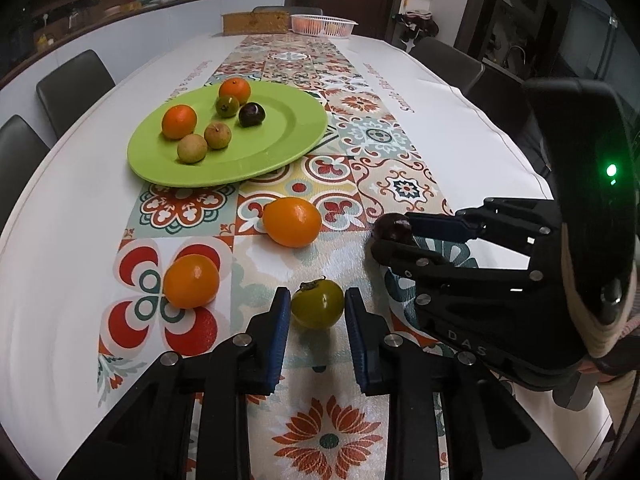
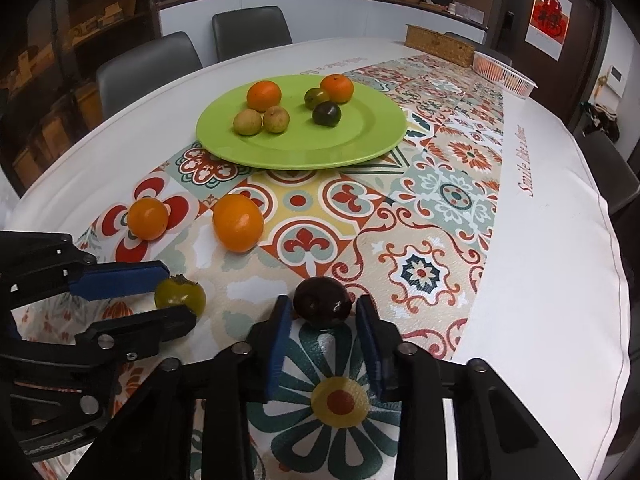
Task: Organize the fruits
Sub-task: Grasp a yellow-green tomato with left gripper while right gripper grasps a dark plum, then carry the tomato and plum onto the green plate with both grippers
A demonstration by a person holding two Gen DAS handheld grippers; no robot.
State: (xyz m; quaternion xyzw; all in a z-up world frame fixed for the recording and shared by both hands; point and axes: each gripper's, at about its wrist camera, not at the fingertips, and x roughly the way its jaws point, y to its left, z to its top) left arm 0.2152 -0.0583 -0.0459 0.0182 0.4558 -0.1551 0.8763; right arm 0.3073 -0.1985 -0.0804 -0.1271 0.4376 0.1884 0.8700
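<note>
A green persimmon-like fruit (image 1: 317, 308) rests on the patterned table runner, and my left gripper (image 1: 317, 297) is shut on it, its blue pads pressing both sides. To its right, my right gripper (image 2: 323, 307) is shut on a dark plum (image 2: 323, 300) that also touches the cloth. In the right wrist view the left gripper (image 2: 179, 297) reaches in from the left around the green fruit (image 2: 176, 294). A green plate (image 1: 276, 140) farther back holds several fruits: oranges, tan-green ones and a dark plum. Two loose oranges (image 1: 292, 222) (image 1: 191, 281) lie between plate and grippers.
A white basket (image 1: 322, 24) and a wicker box (image 1: 256, 22) stand at the table's far end. Grey chairs (image 1: 74, 84) line both long sides. The white cloth edge (image 2: 560, 280) runs along the right. A person's sleeve (image 1: 616, 360) shows behind the right gripper.
</note>
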